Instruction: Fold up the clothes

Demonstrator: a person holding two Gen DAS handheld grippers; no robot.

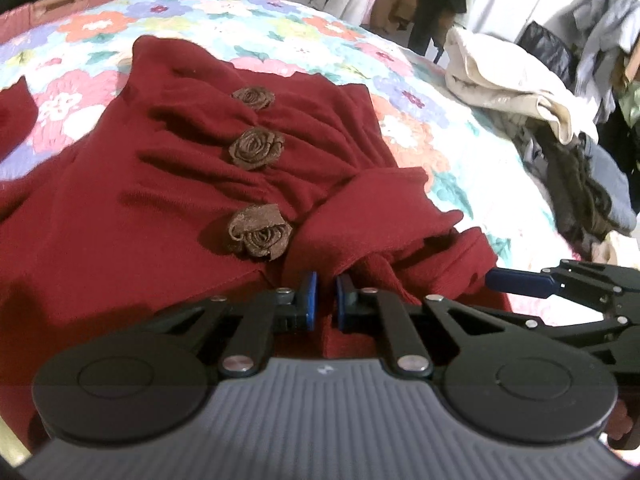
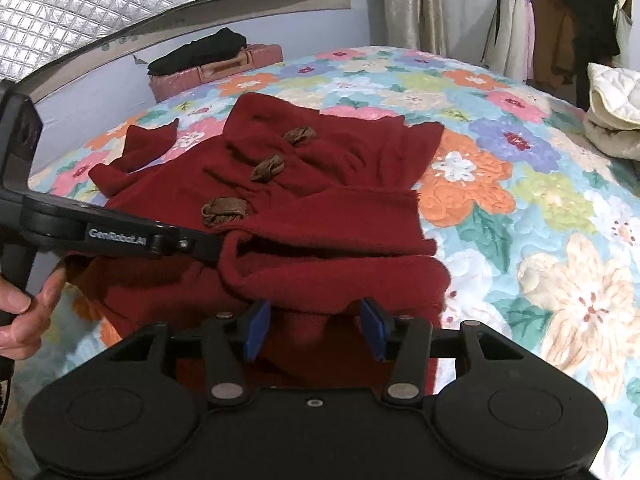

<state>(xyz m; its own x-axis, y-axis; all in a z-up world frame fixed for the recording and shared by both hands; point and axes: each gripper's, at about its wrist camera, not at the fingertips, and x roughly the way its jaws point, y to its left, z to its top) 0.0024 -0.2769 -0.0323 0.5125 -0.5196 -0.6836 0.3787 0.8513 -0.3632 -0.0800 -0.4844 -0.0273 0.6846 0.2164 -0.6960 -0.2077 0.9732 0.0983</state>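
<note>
Nearest the lenses, red fabric fills the gap at each hand-held gripper: the bed under its floral quilt carries a red garment, spread wide with three brown rosettes down its front and one side already turned inward over the body. By its near edge the left hand-held gripper has its blue pads drawn close together on a ridge of that cloth, clamped as far as I can judge, while the right hand-held gripper stands with pads apart, cloth lying between them but not pinched. A hand holds the left tool's grip. To fold well, I judge both pinches should take the same hem at even height, then carry it across smoothly so the turned layer lies flat and clear of the rosettes. Beside the bed sit a cream bundle and a pink case.
</note>
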